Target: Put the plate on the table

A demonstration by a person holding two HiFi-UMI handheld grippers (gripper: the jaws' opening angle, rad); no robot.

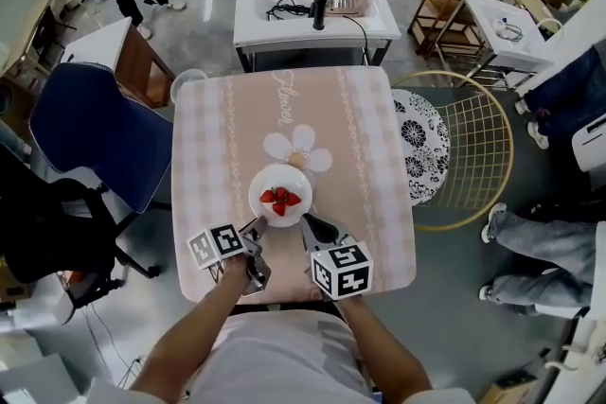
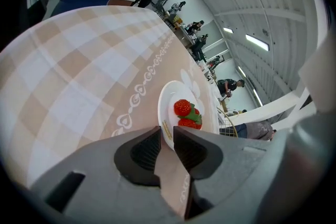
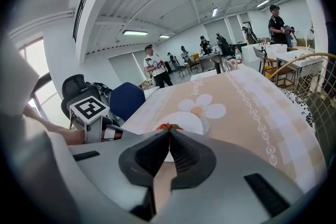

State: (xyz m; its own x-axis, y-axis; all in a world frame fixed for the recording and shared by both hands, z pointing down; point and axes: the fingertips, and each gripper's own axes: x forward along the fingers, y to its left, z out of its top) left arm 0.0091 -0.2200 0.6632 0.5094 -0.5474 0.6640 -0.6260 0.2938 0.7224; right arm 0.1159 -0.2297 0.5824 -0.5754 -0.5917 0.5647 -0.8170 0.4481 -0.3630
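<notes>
Now the plate [image 1: 265, 185] lies flat on the table [image 1: 218, 137], left gripper [image 2: 167, 132] and right gripper [image 3: 169, 131] jaws both pinching its rim

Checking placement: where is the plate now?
Head view: the plate is at the centre of the table, just below the printed flower, its near rim pinched by the left tongs and right tongs.

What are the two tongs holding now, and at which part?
Both hold the white round plate of red strawberries by its near rim: left tongs at its left side, right tongs at its right.
</notes>
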